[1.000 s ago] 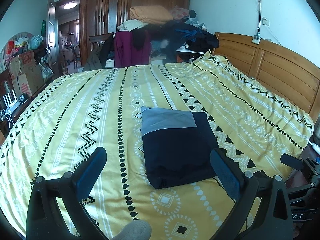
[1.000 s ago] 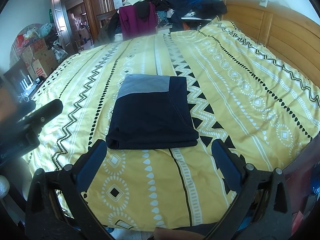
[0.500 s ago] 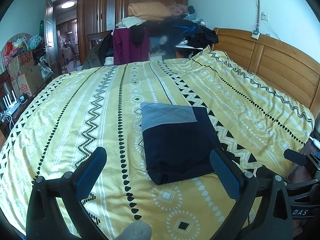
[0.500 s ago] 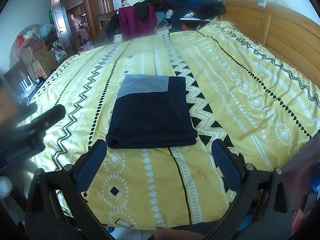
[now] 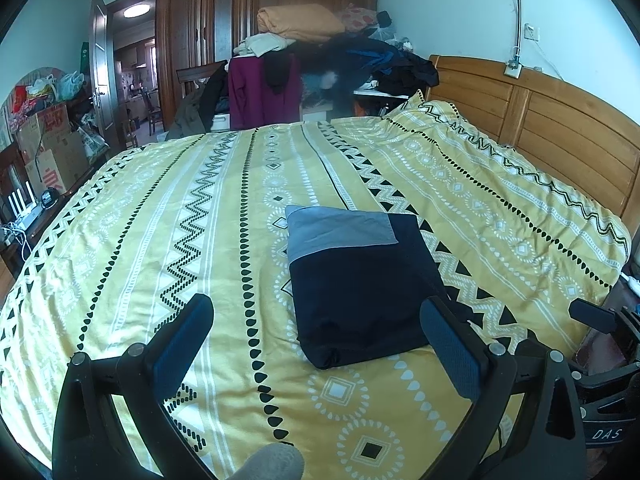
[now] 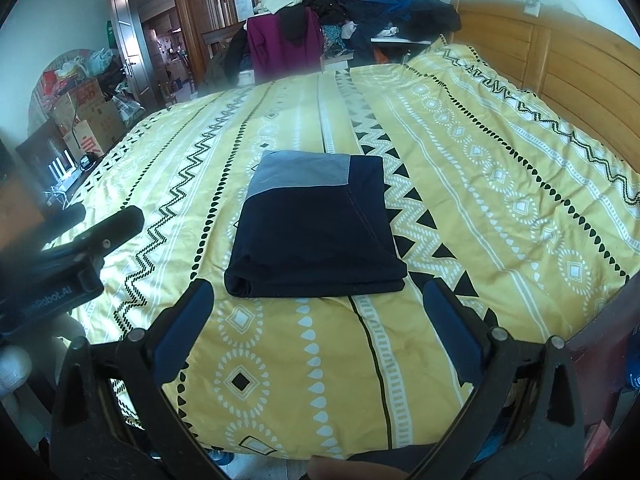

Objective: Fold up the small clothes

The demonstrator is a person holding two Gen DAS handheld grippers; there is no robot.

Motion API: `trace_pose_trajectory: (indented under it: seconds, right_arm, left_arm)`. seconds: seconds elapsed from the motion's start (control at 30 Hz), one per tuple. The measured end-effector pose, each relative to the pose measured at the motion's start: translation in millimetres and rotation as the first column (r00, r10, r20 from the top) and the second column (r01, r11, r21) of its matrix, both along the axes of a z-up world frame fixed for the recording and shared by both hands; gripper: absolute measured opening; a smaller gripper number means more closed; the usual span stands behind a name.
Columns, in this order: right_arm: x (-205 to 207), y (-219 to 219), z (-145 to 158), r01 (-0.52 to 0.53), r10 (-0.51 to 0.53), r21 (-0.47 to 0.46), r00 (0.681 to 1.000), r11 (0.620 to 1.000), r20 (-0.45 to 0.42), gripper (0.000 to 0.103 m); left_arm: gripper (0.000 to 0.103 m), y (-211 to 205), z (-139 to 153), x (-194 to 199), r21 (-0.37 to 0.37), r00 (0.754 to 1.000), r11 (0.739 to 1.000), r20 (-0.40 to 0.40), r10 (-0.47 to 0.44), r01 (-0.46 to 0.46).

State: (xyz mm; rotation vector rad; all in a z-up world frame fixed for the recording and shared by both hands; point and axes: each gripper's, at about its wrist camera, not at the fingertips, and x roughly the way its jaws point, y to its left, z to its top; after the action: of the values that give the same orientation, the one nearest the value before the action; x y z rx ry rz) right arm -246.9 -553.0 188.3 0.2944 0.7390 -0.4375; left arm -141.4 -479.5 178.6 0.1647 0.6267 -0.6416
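While both hand-held grippers hang open and empty, the folded navy garment [image 6: 316,236] rests on the yellow patterned bedspread [image 6: 480,184].

- A lived-in home bedroom.
- A double bed [image 5: 168,216] with a yellow patterned duvet cover fills the room, a wooden headboard [image 5: 560,128] along its right side.
- A tall wooden wardrobe [image 5: 224,12] stands behind piled clothes [image 5: 316,44].
- Cardboard boxes [image 5: 48,148] sit stacked by the open door [image 5: 102,76].
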Motion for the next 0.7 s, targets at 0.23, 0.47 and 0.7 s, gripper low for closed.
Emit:
trace_pose_trajectory:
  seconds: [0.23,0.47,0.7]
  right_arm:
    - [2.1,0.5,-0.1,-0.01,0.01,-0.001,1.0,1.0,0.003,0.103]
    - [3.0,0.7,-0.5,-0.011,0.011,0.004,1.0,1.0,-0.002,0.103]
    - [4.9,3.1,-0.4,-0.02,0.02,0.0,1.0,1.0,-0.003,0.103]
  left_arm:
    - [0.103,1.3,0.3,2.5,0.005,1.0,1.0,0.003,0.005,-0.005]
    - [0.103,0.2,-1.2,5.3,0.012,1.0,1.0,0.004,0.006,-0.006]
    - [0.103,0.9,-3.8,9.1,0.011,1.0,1.0,0.002,0.013,-0.013]
